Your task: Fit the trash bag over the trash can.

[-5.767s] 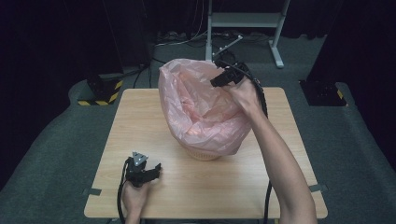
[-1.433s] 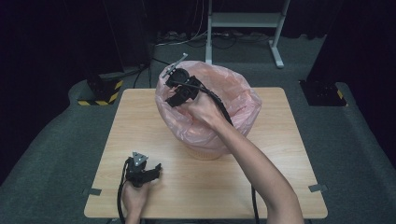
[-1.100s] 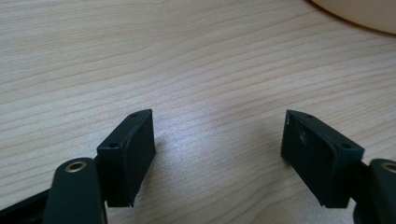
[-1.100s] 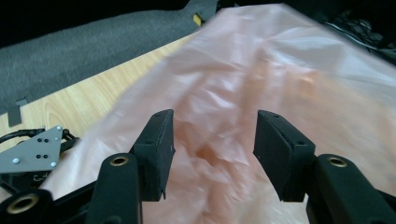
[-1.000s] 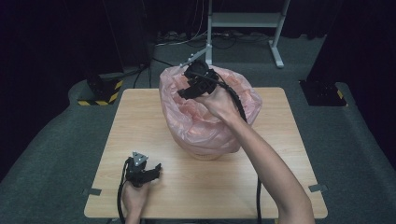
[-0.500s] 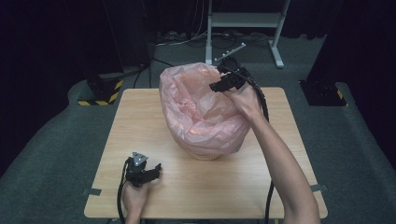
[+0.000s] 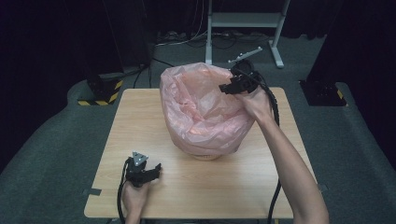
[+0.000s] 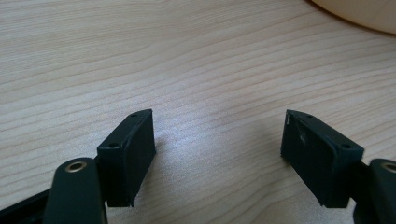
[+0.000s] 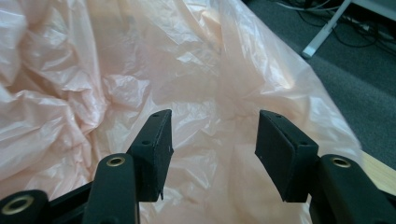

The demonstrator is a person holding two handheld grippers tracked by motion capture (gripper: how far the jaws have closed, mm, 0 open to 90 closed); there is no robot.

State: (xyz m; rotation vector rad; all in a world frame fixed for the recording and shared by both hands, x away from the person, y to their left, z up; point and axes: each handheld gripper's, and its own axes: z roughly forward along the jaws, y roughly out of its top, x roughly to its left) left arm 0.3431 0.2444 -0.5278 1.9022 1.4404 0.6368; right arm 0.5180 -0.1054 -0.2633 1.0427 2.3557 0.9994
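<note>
Right arm reached far forward over the table (image 7: 140, 121), forearm stretched, hand up at the far right rim of the pink plastic bag (image 7: 201, 112). Right gripper (image 7: 228, 88) sat at that rim, pointing left into the bag's mouth, cable trailing back along the arm. In the right gripper view its jaws stood moderately apart with nothing pinched, crinkled pink film (image 9: 140, 70) just beyond and below the pads (image 9: 158, 149); whether a pad touched the film could not be told.

Left hand (image 7: 134, 196) rested at the near left edge of the table, holding the left gripper (image 7: 150, 171) low on the wood, grey plate on top. In the left gripper view the jaws were wide, empty, bare wood grain between them.

Bag was translucent, wrinkled, mouth open and puffed up, draped over a pale round container whose base (image 7: 205, 156) just peeked out beneath it. A pale curved edge (image 8: 359, 11) was cut off in the top right corner ahead of the left gripper. Container's sides hidden by film; bag's contents unreadable.
</note>
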